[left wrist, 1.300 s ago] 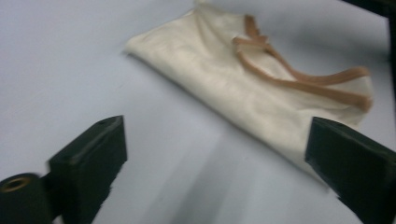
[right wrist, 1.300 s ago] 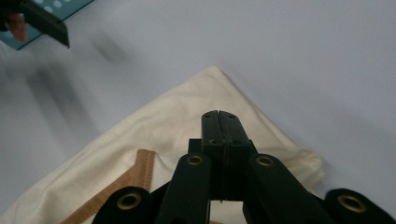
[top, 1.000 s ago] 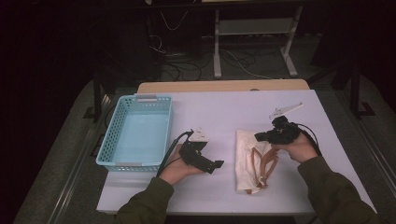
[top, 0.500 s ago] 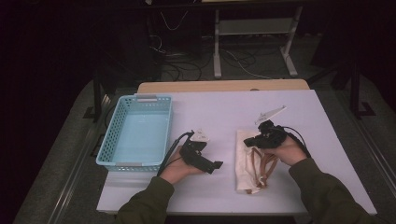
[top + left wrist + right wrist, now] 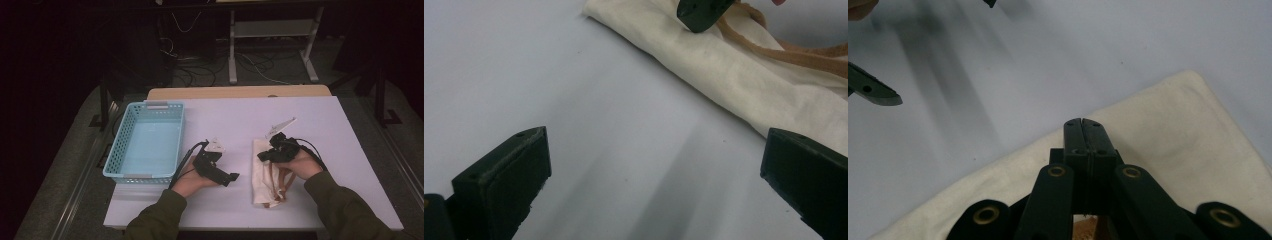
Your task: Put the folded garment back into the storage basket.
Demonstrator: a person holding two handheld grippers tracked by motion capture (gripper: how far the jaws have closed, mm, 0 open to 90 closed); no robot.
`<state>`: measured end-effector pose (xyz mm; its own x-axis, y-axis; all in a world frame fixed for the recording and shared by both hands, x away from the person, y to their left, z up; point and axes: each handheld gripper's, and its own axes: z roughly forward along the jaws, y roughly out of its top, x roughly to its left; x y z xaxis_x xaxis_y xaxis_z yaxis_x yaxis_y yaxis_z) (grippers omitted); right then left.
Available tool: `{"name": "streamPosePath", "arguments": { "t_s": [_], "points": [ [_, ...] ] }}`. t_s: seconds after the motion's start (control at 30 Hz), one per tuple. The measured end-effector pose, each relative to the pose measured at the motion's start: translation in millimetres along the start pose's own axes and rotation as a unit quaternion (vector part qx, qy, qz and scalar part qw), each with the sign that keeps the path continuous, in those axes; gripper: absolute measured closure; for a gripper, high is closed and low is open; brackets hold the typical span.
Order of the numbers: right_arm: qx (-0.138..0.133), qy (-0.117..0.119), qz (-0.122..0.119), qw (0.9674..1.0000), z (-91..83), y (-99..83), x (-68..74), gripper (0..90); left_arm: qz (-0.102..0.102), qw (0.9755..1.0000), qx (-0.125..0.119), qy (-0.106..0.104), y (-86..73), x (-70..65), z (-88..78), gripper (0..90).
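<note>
Moved since earlier: right tongs (image 5: 264, 156) have slid leftward and lower across the cream cloth bag (image 5: 267, 192), from its far right corner to its upper left part; left tongs (image 5: 231, 177) have stayed where they were.
Right tongs: black, hard plastic with brass-coloured rivets; in the right gripper view the two flat pads (image 5: 1082, 132) are pressed together with nothing between them, hovering just over the bag near its edge.
Left tongs: black, blocky pads (image 5: 504, 180) standing wide apart, low over bare tabletop, pointing toward the bag; nothing between them.
Cloth bag: soft, matte, off-white woven fabric, a long flat rectangle with rounded corners, lying flat on the right half of the tabletop, tan strap handles (image 5: 276, 176) curled on top.
Tabletop: smooth, pale lilac-white, rectangular (image 5: 225, 120).
Basket: light blue plastic (image 5: 122, 150), rectangular, lattice walls, at the left of the tabletop, well apart from the bag.
Person: olive green sleeves (image 5: 155, 222) entering from the bottom edge.
</note>
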<state>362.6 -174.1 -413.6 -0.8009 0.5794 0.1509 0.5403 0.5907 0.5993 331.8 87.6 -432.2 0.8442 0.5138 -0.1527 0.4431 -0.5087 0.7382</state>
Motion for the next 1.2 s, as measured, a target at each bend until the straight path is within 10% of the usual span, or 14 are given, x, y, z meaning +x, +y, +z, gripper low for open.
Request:
{"name": "streamPosePath", "arguments": {
  "t_s": [1.2],
  "points": [
    [-0.009, -0.025, 0.041, 0.9988, -39.3, -40.8, -22.4, 88.5, 0.003, 1.0000, -0.001, -0.002, 0.3, 2.0, -2.2, 0.0]
  ]
}}
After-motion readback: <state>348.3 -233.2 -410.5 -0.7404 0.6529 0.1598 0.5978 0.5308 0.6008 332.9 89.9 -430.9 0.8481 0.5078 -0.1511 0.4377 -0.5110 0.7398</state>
